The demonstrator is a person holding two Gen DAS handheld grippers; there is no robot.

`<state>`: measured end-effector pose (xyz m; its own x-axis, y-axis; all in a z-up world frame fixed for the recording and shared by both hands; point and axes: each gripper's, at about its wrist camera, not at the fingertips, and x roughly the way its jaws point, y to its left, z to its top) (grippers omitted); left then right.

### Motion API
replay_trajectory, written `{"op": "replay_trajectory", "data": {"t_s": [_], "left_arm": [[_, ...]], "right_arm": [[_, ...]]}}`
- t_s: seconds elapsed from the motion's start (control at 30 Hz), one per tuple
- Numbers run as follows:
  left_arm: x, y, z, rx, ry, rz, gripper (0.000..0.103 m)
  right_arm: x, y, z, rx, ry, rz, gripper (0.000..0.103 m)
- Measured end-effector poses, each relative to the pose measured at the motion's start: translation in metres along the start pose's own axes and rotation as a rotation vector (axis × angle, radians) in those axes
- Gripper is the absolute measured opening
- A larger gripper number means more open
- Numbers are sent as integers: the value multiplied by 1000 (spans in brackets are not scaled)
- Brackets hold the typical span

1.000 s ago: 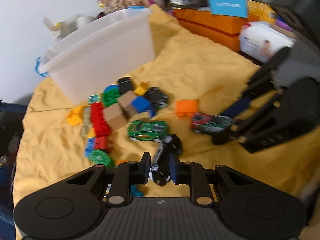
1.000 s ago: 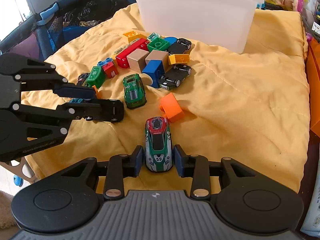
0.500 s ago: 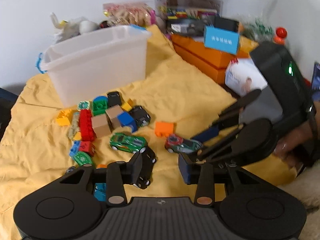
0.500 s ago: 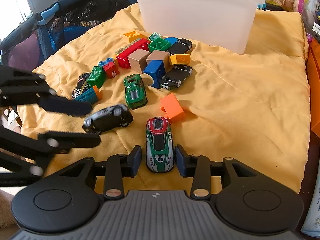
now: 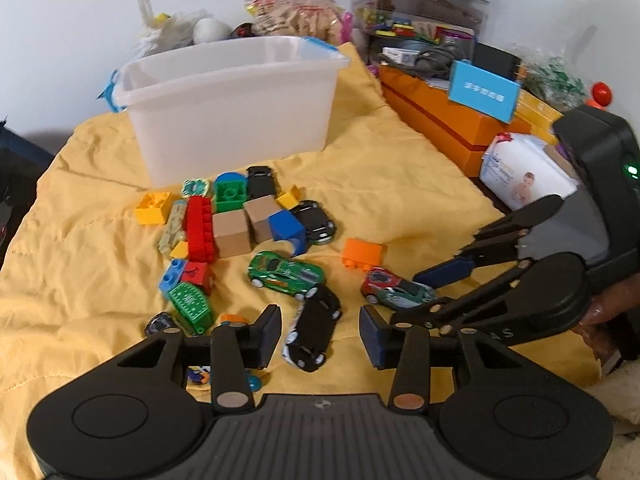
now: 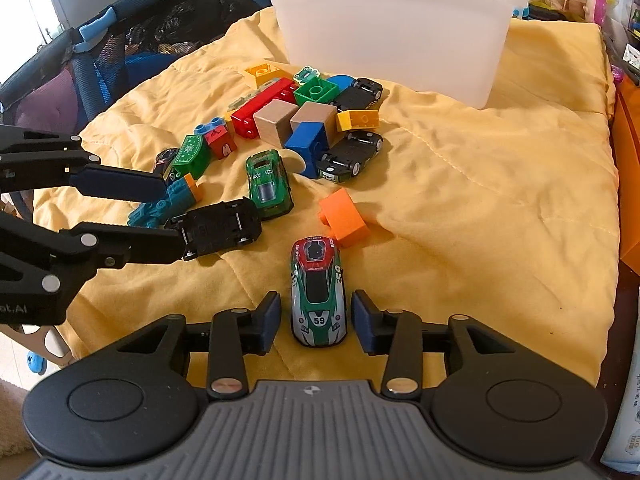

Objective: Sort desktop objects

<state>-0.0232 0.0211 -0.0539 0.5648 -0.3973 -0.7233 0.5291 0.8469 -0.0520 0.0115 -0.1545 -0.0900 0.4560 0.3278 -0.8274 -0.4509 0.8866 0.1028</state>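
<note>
My left gripper [image 5: 319, 336] is open. A black toy car [image 5: 314, 332] lies on its side on the yellow cloth between its fingers, untouched; in the right wrist view its underside [image 6: 220, 229] shows. My right gripper [image 6: 316, 322] is open around a red, green and silver car numbered 59 [image 6: 318, 294], with gaps on both sides. A green car [image 5: 285, 274] and an orange block [image 5: 362, 254] lie just beyond. A heap of coloured blocks [image 5: 200, 226] and two more black cars [image 6: 352, 154] sit before a white plastic bin [image 5: 232, 100].
The yellow cloth [image 6: 500, 184] covers the work surface. An orange box [image 5: 452, 128] with clutter and a wipes pack [image 5: 524, 176] stand at the right edge. A dark mesh cot [image 6: 104, 52] is off the left side. Bags and boxes sit behind the bin.
My left gripper has opened and let go of the black car, which now lies on its side on the cloth. My right gripper has opened slightly around car 59.
</note>
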Motion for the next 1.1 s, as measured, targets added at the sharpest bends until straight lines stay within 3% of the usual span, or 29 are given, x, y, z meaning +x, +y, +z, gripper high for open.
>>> {"op": "replay_trajectory", "data": {"t_s": [0.33, 0.53, 0.67, 0.77, 0.8, 0.83, 0.87, 0.97, 1.03, 1.1], "left_arm": [[6, 10, -6, -40, 36, -18, 49], [13, 12, -9, -45, 58, -42, 49], [17, 13, -3, -23, 36, -17, 49], [33, 19, 1, -26, 71, -25, 48], [41, 23, 2, -49, 99, -56, 44], [48, 27, 2, -70, 128, -87, 25], [51, 27, 2, -72, 137, -89, 24], [36, 9, 4, 88, 66, 4, 23], [32, -13, 0, 300, 32, 154, 24], [42, -31, -9, 467, 72, 225, 27]], "right_arm": [[0, 0, 3, 8, -1, -6, 50], [-2, -1, 3, 15, -1, -7, 51], [-3, 2, 3, 0, 0, -18, 50], [-8, 6, 5, -18, -31, -34, 50], [-7, 7, 6, -18, -30, -36, 50], [-6, 6, 6, -14, -30, -38, 50], [-5, 7, 6, -9, -26, -39, 50], [-4, 6, 6, -2, -20, -37, 50], [-6, 6, 6, 0, -26, -44, 50], [-7, 4, 5, 13, -31, -49, 50]]}}
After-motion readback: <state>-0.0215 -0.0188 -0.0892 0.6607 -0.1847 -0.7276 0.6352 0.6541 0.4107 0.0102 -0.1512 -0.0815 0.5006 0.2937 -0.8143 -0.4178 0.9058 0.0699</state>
